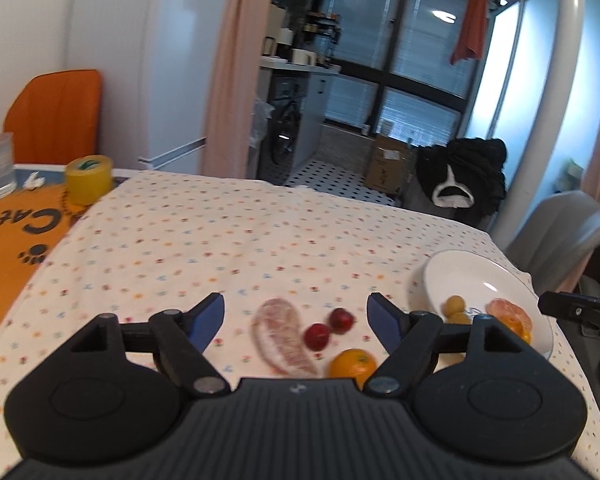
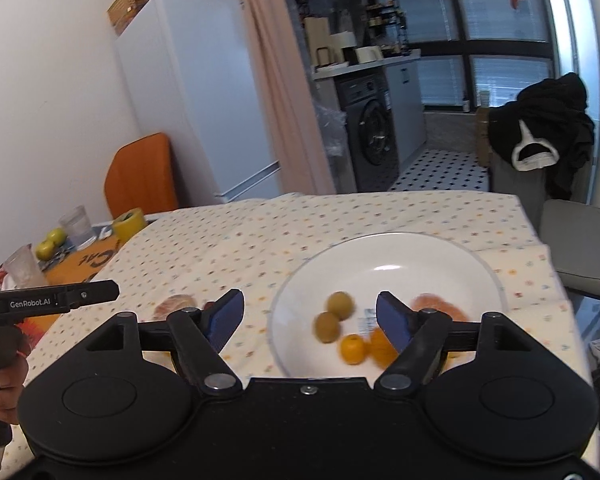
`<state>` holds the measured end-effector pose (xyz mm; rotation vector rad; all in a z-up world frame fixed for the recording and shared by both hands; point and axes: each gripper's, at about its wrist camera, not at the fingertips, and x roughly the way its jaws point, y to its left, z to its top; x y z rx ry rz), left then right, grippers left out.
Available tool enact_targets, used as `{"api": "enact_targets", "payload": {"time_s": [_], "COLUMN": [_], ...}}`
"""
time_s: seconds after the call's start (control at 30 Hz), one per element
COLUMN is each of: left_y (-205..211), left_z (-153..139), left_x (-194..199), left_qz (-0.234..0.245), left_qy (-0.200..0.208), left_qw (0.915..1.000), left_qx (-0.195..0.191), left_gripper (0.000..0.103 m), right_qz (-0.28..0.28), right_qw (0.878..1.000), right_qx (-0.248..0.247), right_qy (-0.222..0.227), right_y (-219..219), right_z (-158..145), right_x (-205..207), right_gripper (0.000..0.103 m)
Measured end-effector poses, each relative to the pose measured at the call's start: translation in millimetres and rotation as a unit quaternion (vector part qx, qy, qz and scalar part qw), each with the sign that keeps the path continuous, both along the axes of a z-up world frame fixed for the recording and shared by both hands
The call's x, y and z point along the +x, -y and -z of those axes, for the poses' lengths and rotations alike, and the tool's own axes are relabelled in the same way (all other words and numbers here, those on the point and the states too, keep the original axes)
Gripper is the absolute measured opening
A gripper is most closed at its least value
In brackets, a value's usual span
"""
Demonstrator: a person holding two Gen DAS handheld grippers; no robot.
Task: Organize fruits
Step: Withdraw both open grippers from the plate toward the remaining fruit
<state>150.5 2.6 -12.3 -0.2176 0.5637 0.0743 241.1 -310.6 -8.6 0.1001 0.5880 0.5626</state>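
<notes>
The left gripper hangs with its blue pads spread wide and nothing between them, poised low over the dotted tablecloth. That spread suits the loose fruit lying just beyond its fingertips, and I judge it is lined up to take one of them next. The right gripper is equally wide and empty, held over the near edge of the white plate, which looks like the gathering place for the fruit; its open stance there fits a piece just let go, though that is only a guess.

Off the plate, on the cloth, I count four pieces: one pale pink peeled pomelo segment to the left, two small red fruits touching one another just right of it, and one mandarin nearest the tool.

On the plate, seen from the right wrist: two small olive-green fruits side by side, at least two small orange ones near them, partly hidden by the right pad, and one pink peeled piece to the right. Blur makes the orange count uncertain.

Far left, two green fruits sit well apart beside a glass and a yellow tape roll
</notes>
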Motion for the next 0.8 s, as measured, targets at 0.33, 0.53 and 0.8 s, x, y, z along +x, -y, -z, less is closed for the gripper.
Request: {"api": "enact_targets", "payload": {"time_s": [0.33, 0.53, 0.8], "left_y": [-32.6, -38.1, -36.9], "left_z": [6.4, 16.6, 30.6], "left_x": [-13.1, -11.0, 1.4], "left_qz": [-0.032, -0.038, -0.025], "left_qy": [-0.008, -0.013, -0.025], "left_qw": [0.9993, 0.9990, 0.9990], "left_qx": [-0.017, -0.020, -0.028], "left_gripper": [0.077, 0.076, 0.068], "right_qz": [-0.050, -0.070, -0.098], "right_qw": [0.999, 0.997, 0.994], "right_qx": [-0.021, -0.025, -0.035], "right_qy": [-0.007, -0.009, -0.040], "right_y": [-46.6, -69.2, -93.9], "right_z": [5.8, 12.1, 29.0], "right_x": [-5.1, 1.6, 8.1], "right_gripper": [0.074, 0.073, 0.068]}}
